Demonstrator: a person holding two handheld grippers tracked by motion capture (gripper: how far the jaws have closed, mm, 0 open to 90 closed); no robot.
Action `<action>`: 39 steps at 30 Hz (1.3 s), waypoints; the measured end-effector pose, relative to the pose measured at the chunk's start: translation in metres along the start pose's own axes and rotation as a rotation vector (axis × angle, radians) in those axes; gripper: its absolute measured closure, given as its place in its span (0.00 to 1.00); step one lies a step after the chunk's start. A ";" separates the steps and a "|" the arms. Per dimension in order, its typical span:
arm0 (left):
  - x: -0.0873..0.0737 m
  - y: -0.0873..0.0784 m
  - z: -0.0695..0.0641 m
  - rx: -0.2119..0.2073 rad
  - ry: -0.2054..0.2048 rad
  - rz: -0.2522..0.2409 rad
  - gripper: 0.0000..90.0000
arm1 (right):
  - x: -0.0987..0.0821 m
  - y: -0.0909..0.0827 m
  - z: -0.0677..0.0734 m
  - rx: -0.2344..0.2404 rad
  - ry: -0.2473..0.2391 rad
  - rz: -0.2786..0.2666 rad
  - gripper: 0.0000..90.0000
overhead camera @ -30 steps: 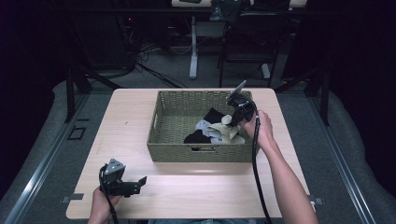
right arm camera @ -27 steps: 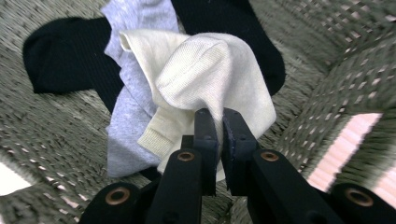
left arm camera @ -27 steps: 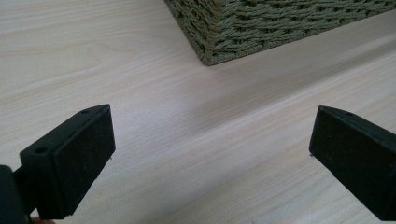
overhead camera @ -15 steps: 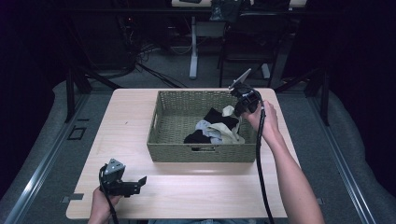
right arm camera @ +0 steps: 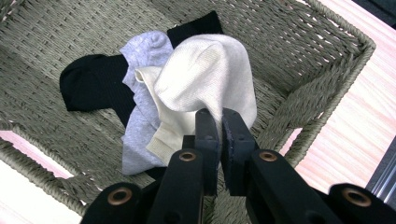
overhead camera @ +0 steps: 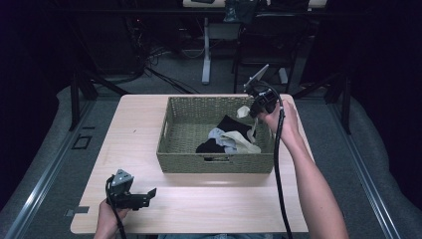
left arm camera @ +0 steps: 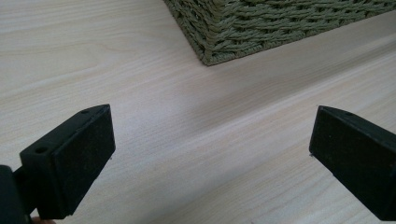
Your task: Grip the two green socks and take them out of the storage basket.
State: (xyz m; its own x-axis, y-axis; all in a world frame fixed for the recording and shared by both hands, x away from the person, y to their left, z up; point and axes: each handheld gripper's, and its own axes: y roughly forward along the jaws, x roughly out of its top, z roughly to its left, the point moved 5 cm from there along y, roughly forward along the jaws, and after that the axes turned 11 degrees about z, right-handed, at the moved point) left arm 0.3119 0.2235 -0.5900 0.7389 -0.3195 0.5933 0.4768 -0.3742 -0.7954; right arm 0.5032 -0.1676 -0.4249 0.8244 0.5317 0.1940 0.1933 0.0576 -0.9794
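A green woven basket [overhead camera: 181, 162] sits mid-table with a pile of socks in it: black [overhead camera: 229, 124], light grey [overhead camera: 219, 134] and cream [overhead camera: 242, 143]. My right gripper [overhead camera: 252, 111] hangs over the basket's far right corner, shut on a cream sock [right arm camera: 205, 70], which drapes down from the jaws above a grey sock [right arm camera: 140, 116] and a black sock [right arm camera: 91, 86]. Near the table's front left edge, my left gripper [overhead camera: 149, 193] lies low and open with nothing between its jaws [left arm camera: 210, 140]. The basket's corner [left arm camera: 219, 32] is ahead of it.
The light wood table [overhead camera: 139, 124] has bare room left of and in front of the basket. A narrow strip of tabletop [right arm camera: 355, 102] runs right of the basket wall. Chair and desk legs stand on the dark floor beyond the far edge.
My right gripper has moved up and toward the far right of the basket, drawing the cream sock up off the pile. The left gripper has stayed put.
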 end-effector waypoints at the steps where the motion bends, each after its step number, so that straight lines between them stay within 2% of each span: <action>1: 0.000 0.000 0.000 0.000 0.000 0.000 0.00 | 0.000 0.000 0.000 0.000 0.000 0.000 0.96; 5: 0.000 0.000 0.000 0.000 0.000 -0.001 0.00 | 0.003 -0.004 0.001 0.004 0.009 -0.018 0.96; 13: 0.000 0.000 0.000 -0.002 0.001 0.002 0.00 | 0.004 -0.013 0.000 -0.001 -0.004 -0.011 0.97; 30: 0.000 0.000 0.000 0.001 0.000 -0.001 0.00 | 0.008 -0.030 -0.004 0.012 0.011 -0.034 0.97; 33: -0.001 0.000 0.000 0.002 0.001 0.000 0.00 | 0.008 -0.035 -0.005 0.010 0.010 -0.032 0.97; 39: -0.002 -0.002 0.001 -0.001 -0.001 0.001 0.00 | 0.006 -0.053 -0.011 0.003 0.022 -0.063 0.97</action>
State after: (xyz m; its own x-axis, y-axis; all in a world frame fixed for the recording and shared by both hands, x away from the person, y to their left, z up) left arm 0.3103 0.2251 -0.5898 0.7394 -0.3193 0.5926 0.4760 -0.3745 -0.7957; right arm 0.5038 -0.1770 -0.3717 0.8218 0.5085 0.2568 0.2439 0.0934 -0.9653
